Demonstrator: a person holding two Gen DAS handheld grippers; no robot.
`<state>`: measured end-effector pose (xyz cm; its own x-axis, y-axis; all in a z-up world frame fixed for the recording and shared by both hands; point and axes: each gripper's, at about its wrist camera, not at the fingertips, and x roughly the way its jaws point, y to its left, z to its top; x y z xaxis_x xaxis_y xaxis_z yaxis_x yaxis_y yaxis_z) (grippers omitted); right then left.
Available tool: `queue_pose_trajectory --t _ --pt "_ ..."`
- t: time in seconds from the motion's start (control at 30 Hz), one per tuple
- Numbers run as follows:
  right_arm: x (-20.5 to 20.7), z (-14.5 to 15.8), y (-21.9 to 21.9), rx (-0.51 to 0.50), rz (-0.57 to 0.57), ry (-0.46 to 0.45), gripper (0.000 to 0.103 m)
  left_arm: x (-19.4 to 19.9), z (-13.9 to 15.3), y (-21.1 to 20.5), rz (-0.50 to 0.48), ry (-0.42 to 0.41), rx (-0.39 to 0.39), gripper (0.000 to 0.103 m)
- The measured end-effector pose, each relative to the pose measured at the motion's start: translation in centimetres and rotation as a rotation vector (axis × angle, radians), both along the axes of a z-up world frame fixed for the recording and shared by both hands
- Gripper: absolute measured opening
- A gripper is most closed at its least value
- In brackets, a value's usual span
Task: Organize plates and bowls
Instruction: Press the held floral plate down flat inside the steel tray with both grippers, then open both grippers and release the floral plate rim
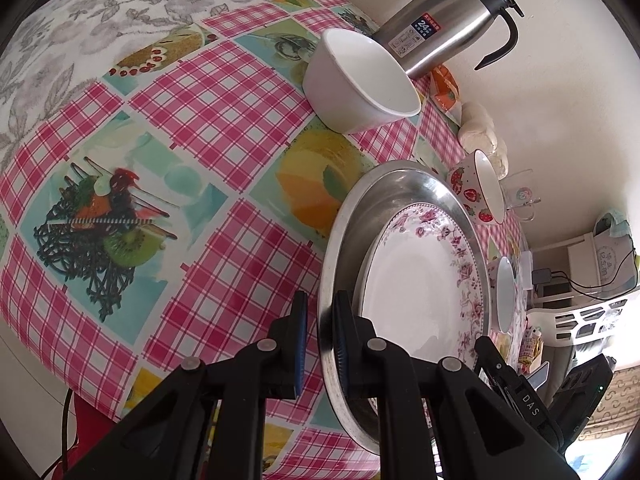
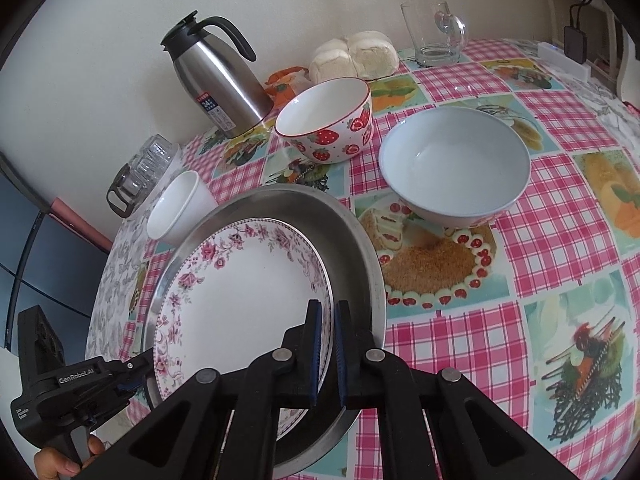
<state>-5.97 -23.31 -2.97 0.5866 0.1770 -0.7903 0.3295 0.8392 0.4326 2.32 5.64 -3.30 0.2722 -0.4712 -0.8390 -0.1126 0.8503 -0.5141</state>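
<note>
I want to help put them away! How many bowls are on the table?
3. A plain white bowl left of the metal tray, a strawberry bowl by the steel jug, and a pale blue bowl right of the tray. More may be hidden.

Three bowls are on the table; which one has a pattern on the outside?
The strawberry bowl, standing beside the steel jug. The wide pale blue bowl and the small white bowl are both plain.

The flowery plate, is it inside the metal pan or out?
Inside. The flowery plate lies within the metal pan, whose raised rim rings it in both views.
</note>
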Motion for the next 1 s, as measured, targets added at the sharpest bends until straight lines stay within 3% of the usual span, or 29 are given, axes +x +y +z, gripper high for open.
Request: queue_pose_trajectory --t 0.13,0.33,0.4,0.43,0.47,0.6,0.67,0.8,0.9,1.0 --pt "-0.4 0.5 -0.5 -0.015 -0.026 -0.003 0.01 0.0 0.8 0.0 0.001 -0.038 0.015 0.012" --pt "-1.1 2.5 -0.6 -0.093 -0.034 -0.076 0.01 -0.1 2.4 -0.2 0.004 -0.115 0.103 0.016" --pt "-1.0 2.6 -0.1 -0.138 -0.019 -0.072 0.013 -0.1 2.8 -0.3 0.004 -0.132 0.146 0.039" --pt "-0.8 2.5 0.2 -0.15 -0.006 -0.066 0.025 -0.1 2.9 -0.4 0.004 -0.138 0.171 0.06" --pt "-0.6 2.4 0.5 -0.158 0.008 -0.06 0.041 -0.2 2.9 -0.5 0.006 -0.143 0.185 0.067" --pt "-0.4 2.6 1.5 -0.201 0.044 -0.07 0.056 -0.2 3.2 -1.0 -0.011 -0.16 0.246 0.068" --pt "-0.4 2.7 1.9 -0.226 0.057 -0.073 0.071 0.0 3.1 -1.3 -0.025 -0.158 0.264 0.071" --pt "-0.1 2.7 2.5 -0.274 0.085 -0.071 0.081 0.0 3.2 -2.1 -0.053 -0.171 0.286 0.076" --pt "0.0 2.7 2.7 -0.302 0.088 -0.074 0.092 0.0 3.4 -2.6 -0.063 -0.192 0.308 0.088" --pt "0.0 2.8 2.7 -0.31 0.09 -0.079 0.102 0.1 3.5 -2.8 -0.06 -0.21 0.319 0.09"
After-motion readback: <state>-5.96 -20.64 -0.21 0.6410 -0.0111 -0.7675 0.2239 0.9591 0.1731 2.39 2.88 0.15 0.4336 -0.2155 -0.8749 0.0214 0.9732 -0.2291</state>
